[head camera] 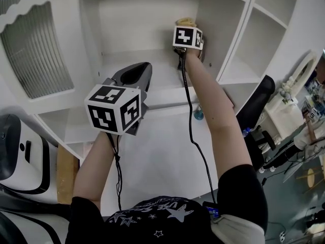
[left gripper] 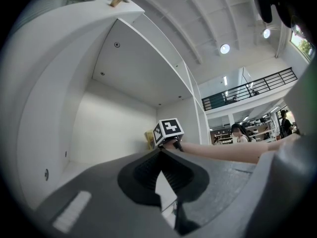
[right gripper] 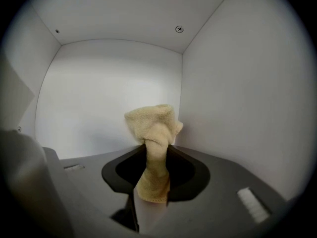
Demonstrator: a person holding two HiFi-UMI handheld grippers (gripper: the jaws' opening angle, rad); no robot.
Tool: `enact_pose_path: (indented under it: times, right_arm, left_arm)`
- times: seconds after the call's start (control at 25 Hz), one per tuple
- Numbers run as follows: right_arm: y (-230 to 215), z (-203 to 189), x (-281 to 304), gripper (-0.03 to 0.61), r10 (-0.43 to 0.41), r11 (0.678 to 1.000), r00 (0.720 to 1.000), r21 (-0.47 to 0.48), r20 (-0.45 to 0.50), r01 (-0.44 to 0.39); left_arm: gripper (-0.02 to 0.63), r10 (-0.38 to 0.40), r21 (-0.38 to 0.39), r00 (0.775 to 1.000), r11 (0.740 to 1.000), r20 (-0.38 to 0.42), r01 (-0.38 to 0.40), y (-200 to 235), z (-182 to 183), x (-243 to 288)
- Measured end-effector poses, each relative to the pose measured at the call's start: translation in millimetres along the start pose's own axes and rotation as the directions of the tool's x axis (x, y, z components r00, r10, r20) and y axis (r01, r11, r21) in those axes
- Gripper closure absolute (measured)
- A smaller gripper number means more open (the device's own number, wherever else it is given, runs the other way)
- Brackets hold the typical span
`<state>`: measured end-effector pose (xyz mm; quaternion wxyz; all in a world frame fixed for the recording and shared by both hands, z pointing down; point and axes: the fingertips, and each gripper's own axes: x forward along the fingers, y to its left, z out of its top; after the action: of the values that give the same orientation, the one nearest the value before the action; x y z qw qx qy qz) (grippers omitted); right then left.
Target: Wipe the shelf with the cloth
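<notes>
The white shelf unit point(head camera: 127, 65) fills the head view, and my right gripper point(head camera: 186, 27) reaches deep into its middle compartment, near the back right corner. It is shut on a yellow cloth point(head camera: 185, 21), whose bunched end sticks out past the marker cube. In the right gripper view the cloth point(right gripper: 151, 128) stands twisted between the jaws of the right gripper point(right gripper: 156, 145), close to the corner where the back wall meets the side wall point(right gripper: 237, 108). My left gripper point(head camera: 141, 69) hovers at the compartment's front edge, shut on nothing. The left gripper point(left gripper: 161, 151) looks into the compartment at the right gripper's cube point(left gripper: 167, 131).
A ribbed glass door point(head camera: 35, 50) stands at the left of the shelf unit, and open compartments point(head camera: 254, 44) lie to the right. A blue object point(head camera: 198, 114) sits on the white surface below. A black chair point(head camera: 256, 105) is at the right, a white machine point(head camera: 15, 151) at the left.
</notes>
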<state>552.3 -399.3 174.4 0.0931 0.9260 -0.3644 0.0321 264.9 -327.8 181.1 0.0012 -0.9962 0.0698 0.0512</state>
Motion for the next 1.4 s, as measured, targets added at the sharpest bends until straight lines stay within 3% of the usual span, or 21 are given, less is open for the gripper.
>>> enact_pose_path:
  times: [0.76, 1.4]
  right_arm:
    - [-3, -11, -6, 0.443, -0.021, 1.0, 0.998, -0.01, -0.064, 0.02]
    - [-20, -24, -77, 0.443, -0.067, 0.998, 0.995, -0.018, -0.07, 0.066]
  left_arm:
    - [0.612, -0.004, -0.013, 1.0, 1.0, -0.013, 0.004, 1, -4, -4]
    - [0.614, -0.044, -0.045, 0.998, 0.998, -0.041, 0.042, -8, -24, -45]
